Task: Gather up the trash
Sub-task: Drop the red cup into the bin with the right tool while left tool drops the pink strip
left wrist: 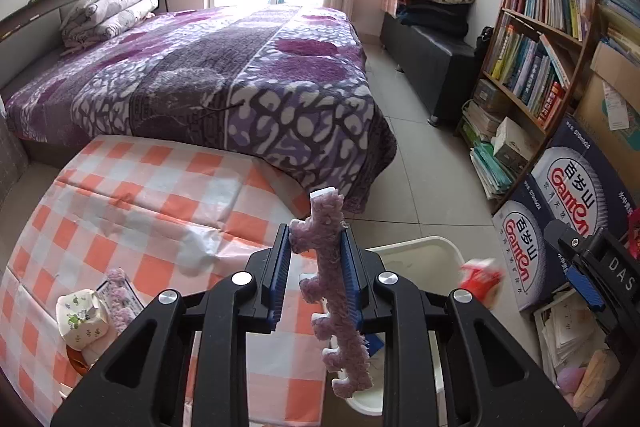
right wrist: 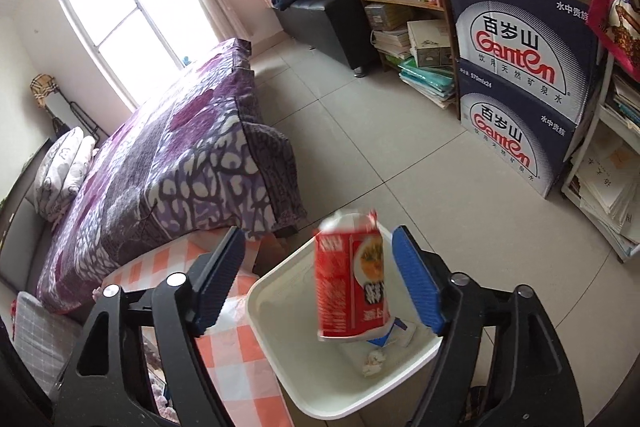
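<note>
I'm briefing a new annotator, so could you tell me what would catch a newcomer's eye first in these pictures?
A red can is in mid-air, blurred, between the open right gripper pads, above the white bin. The left gripper is shut on a fuzzy purple strip beside the checked table. A purple bed lies behind.

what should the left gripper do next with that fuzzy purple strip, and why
Probably carry the fuzzy purple strip right, over the white bin, then open. The left gripper is shut on it, mostly above the checked table, while the right gripper stands open and its red carton drops binward.
</note>
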`<state>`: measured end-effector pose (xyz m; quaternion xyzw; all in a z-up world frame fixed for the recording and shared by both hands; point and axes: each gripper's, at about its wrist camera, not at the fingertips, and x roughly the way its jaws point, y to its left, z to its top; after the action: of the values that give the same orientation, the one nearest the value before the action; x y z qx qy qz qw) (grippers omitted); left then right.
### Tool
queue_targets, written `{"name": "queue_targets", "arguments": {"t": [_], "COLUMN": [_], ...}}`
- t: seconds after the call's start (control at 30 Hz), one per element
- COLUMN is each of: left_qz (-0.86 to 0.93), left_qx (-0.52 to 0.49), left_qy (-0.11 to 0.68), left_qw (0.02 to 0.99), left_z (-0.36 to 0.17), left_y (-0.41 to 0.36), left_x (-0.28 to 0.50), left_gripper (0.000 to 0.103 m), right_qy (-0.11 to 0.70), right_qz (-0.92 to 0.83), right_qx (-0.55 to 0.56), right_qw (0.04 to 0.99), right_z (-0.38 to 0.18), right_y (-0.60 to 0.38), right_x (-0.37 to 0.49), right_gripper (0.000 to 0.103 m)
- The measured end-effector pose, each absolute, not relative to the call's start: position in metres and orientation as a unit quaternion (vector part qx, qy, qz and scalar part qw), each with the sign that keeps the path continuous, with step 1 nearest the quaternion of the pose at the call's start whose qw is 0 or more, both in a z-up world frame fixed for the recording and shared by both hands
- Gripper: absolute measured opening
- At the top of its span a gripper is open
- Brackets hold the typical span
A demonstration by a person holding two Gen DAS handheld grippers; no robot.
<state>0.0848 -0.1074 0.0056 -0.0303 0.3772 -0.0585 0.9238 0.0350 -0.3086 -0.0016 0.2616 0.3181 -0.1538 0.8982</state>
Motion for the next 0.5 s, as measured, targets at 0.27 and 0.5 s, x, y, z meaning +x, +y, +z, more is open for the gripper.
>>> {"name": "queue_targets", "arguments": {"t": [0.27, 0.5], "left_qz": [-0.094, -0.133], "left_qx": [-0.051, -0.079], "left_qy": [0.416, 0.452], "left_qw": [0.903, 0.878], "left_z": [-0.01, -0.019], "left_y": [-0.148, -0.171], "left_x": [0.099, 0.112], "left_gripper": [0.025, 0.026], "right_qy": [0.305, 0.275], "right_qz": [-0.177, -0.194], "right_qx": [0.29, 0.304], "right_qw": [0.889, 0.891], "right_z": [0.002, 0.009], "right_y": [-0.335, -0.349], "right_x": [0.024, 0.011], "right_gripper": [0.089, 0.089]}}
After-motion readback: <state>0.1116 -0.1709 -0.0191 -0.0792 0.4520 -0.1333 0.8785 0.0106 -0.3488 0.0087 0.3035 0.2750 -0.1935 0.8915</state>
